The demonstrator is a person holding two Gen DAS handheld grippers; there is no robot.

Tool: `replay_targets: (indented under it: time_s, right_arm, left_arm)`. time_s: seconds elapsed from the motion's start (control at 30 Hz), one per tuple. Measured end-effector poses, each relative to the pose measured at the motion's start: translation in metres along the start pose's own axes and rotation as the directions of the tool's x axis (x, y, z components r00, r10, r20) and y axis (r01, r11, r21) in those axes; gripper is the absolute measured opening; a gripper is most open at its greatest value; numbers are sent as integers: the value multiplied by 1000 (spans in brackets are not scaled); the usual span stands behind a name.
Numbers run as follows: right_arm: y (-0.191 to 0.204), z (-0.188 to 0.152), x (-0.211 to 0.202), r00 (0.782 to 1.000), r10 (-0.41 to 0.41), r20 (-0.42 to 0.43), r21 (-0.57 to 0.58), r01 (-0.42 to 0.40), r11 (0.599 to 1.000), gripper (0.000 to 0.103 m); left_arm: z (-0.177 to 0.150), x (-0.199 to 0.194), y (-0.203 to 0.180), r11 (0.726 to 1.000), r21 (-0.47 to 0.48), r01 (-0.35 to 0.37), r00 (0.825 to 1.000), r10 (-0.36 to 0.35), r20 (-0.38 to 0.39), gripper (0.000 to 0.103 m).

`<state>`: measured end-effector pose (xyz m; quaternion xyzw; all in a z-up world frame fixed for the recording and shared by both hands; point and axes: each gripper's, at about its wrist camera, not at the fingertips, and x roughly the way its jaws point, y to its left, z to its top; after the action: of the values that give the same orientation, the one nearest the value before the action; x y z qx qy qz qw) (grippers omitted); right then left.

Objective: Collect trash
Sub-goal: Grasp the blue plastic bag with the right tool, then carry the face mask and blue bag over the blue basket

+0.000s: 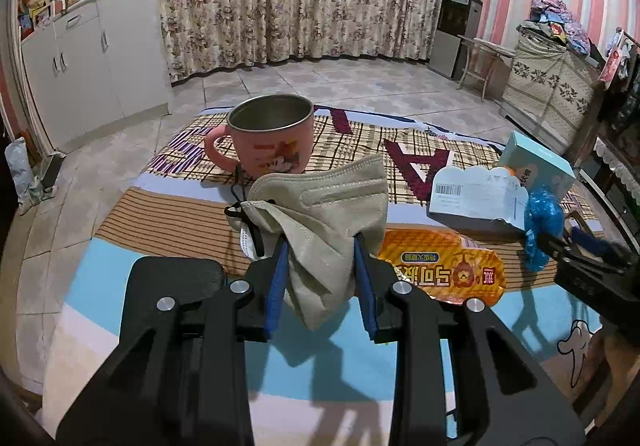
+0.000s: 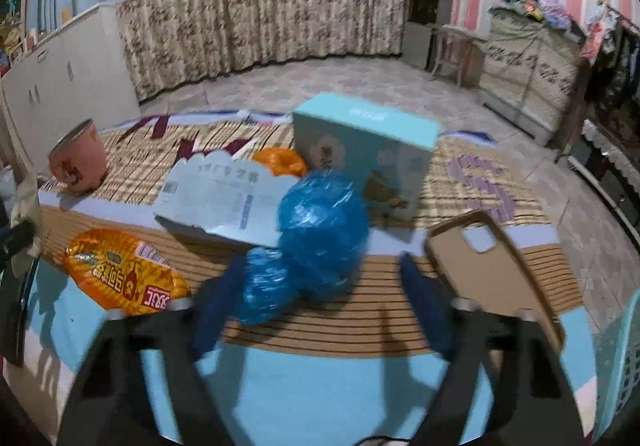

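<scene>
Left wrist view: left gripper point(image 1: 321, 246) closed on a crumpled beige face mask point(image 1: 320, 214), blue pads pressing both sides, mask lifted above the striped table cover point(image 1: 168, 218). Behind it, a pink cartoon mug point(image 1: 268, 138), upright. To the right, an orange snack wrapper point(image 1: 444, 262) flat on the cover, a white carton with barcode point(image 1: 476, 198), a teal box point(image 1: 536, 162), a blue plastic bag point(image 1: 540, 222). Right gripper point(image 1: 560, 244) at the far right edge, just beside the blue bag.

Right wrist view, blurred: right gripper point(image 2: 324, 282) half open around the blue plastic bag point(image 2: 320, 222), left pad touching its lower lump, right pad apart from it. Brown phone case point(image 2: 488, 262) lying to the right. Orange snack wrapper point(image 2: 124, 274) at left, pink cartoon mug point(image 2: 78, 162) far left.
</scene>
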<state>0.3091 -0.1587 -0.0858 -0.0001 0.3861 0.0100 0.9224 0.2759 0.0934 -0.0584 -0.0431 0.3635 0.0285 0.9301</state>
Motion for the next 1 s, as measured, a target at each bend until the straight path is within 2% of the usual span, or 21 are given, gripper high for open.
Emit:
replay_targets:
  time_s: [0.07,0.1,0.17,0.27,0.43,0.63,0.8,1.0]
  right_arm:
    - [-2,-2,1,1000,23,-4,-2,-23,1000,36]
    - [-3,-2,-1,1000,28,4,-4,-28,1000,32]
    - [-5,-2,-4,999,31,22,-1,-31,1000,17]
    - [-17,-3,-21,997,42,62,26,-44,999,11]
    - [-50,-8,-54,993,16,116,82,-25,996,10]
    - [-105,-29,-104,984,-93,155,153,69,986,10]
    - [-152,-48,-145,963,-202,178,210,163,964,10]
    - [-195,-62,-177,950,-257,175,266,206,942,10]
  left_arm:
    - [0,1,-1,1000,-3,10,1000,-10,-2,30]
    - [0,1,-2,1000,-2,12,1000,-12,-3,30]
    - [0,0,-5,1000,3,17,1000,-17,-2,30]
    - [0,-3,-6,999,-1,37,999,-37,2,30]
    - [1,-10,-26,997,19,79,997,-79,12,30]
    - [-1,-16,-58,991,59,124,992,-125,14,30]
    - [-7,-23,-90,982,110,156,987,-158,12,30]
    - [-17,-32,-132,960,187,209,977,-212,-5,30]
